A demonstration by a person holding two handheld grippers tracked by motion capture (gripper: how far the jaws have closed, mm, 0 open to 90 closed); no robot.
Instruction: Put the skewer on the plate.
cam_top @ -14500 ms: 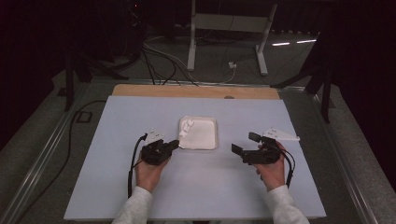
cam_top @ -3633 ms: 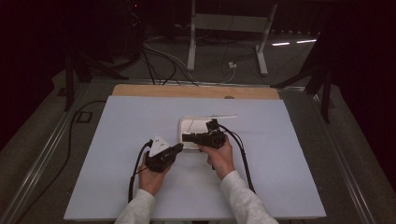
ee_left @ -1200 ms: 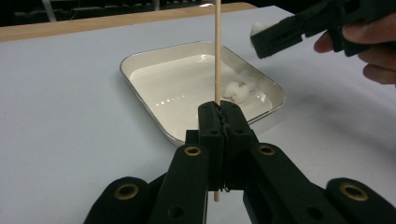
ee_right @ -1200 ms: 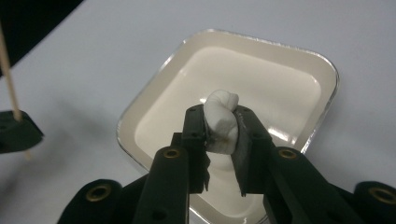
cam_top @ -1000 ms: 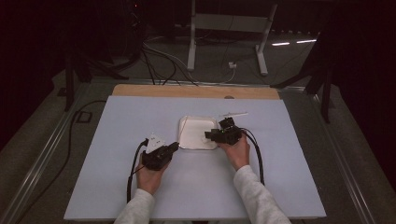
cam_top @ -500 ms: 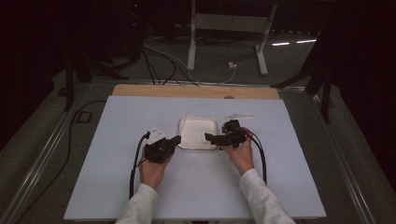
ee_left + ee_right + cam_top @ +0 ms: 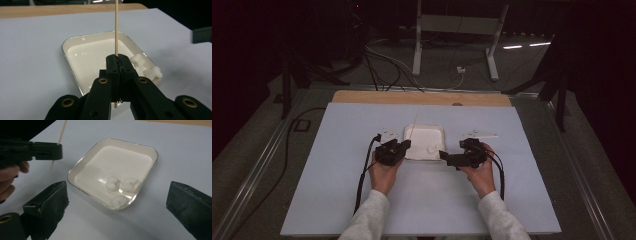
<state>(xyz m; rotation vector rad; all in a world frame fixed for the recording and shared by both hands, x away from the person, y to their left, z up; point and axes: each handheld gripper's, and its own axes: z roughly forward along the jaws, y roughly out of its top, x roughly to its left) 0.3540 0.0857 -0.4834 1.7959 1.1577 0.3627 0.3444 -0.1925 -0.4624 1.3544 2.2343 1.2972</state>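
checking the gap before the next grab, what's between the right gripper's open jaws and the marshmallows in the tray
Bare table, then the tray's near rim; the right gripper holds nothing. The three marshmallows sit just inside that rim. Shown in the right gripper view.

— What is the left claw (image 7: 404, 145) doing?
— Its two jaws are squeezing tight together. The hand is gripping it from behind, and the arm is reaching forward in a light sleeve.
— And the right claw (image 7: 443, 155)?
— Its jaws have just been opening, and they are standing wide apart with nothing between them. It is pointing sideways, toward the left claw, with the hand wrapping around its back.
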